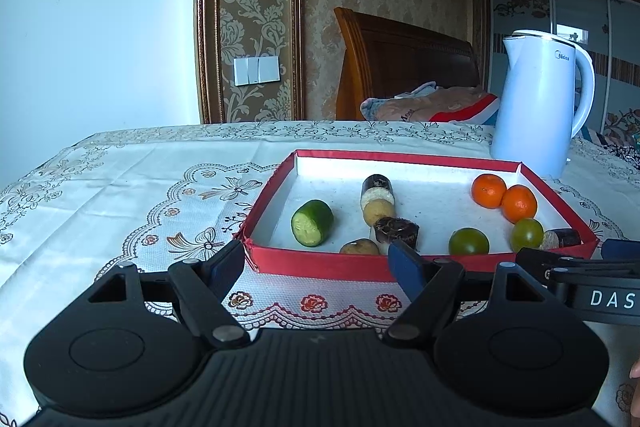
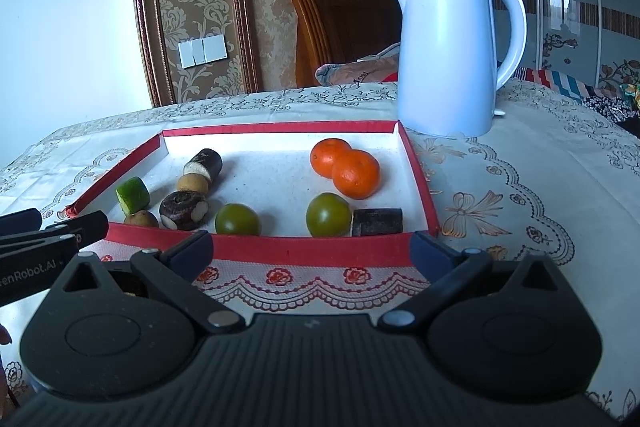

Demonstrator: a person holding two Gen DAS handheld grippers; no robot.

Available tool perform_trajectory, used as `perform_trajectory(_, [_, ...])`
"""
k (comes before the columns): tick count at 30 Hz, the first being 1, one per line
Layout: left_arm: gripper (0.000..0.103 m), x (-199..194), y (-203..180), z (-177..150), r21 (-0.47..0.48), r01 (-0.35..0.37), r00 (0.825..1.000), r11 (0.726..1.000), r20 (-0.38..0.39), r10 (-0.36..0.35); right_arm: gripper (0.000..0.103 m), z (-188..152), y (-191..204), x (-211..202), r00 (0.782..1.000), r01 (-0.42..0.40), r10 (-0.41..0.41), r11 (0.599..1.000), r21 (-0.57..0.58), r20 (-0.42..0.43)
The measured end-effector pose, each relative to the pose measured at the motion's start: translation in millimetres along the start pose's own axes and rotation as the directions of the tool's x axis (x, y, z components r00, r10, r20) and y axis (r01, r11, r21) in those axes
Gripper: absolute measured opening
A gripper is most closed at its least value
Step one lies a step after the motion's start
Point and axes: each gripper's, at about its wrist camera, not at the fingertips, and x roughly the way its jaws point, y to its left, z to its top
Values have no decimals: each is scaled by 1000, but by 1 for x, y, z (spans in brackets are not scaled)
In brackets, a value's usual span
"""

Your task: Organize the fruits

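Observation:
A red-rimmed tray (image 1: 320, 263) (image 2: 304, 251) with a white floor sits on the tablecloth. It holds two oranges (image 1: 489, 190) (image 2: 355, 173), two green round fruits (image 1: 469, 241) (image 2: 237, 219), a cut green fruit (image 1: 312, 223) (image 2: 133, 194), small tan fruits (image 1: 378, 211) (image 2: 193, 183) and dark sugarcane pieces (image 1: 397, 230) (image 2: 185, 209). My left gripper (image 1: 318, 263) is open and empty at the tray's near wall. My right gripper (image 2: 312, 253) is open and empty, also at the near wall; it shows at the right edge of the left wrist view (image 1: 580, 259).
A white electric kettle (image 1: 540, 103) (image 2: 452, 51) stands behind the tray's far right corner. The patterned tablecloth (image 1: 120, 195) (image 2: 520, 187) covers the table. A wooden chair back (image 1: 400, 59) and a folded cloth lie beyond the table's far edge.

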Motion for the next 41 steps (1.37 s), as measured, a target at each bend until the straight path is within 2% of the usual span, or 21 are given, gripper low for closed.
perform_trajectory(25, [79,2,0,0,-2,-18,1000,1000,-13,18,103,-1,1,1,1000,3,-3,1000,-4,-10])
perform_trajectory(33, [79,3,6,1,-37,31,999,999,-25,-32,103,-1,1,1,1000,3,-3,1000,-4,-11])
perform_trajectory(41, [79,0,4,0,-12,3,1000,1000,-10,-3,103,0,0,0,1000,3,-3,1000,-3,-15])
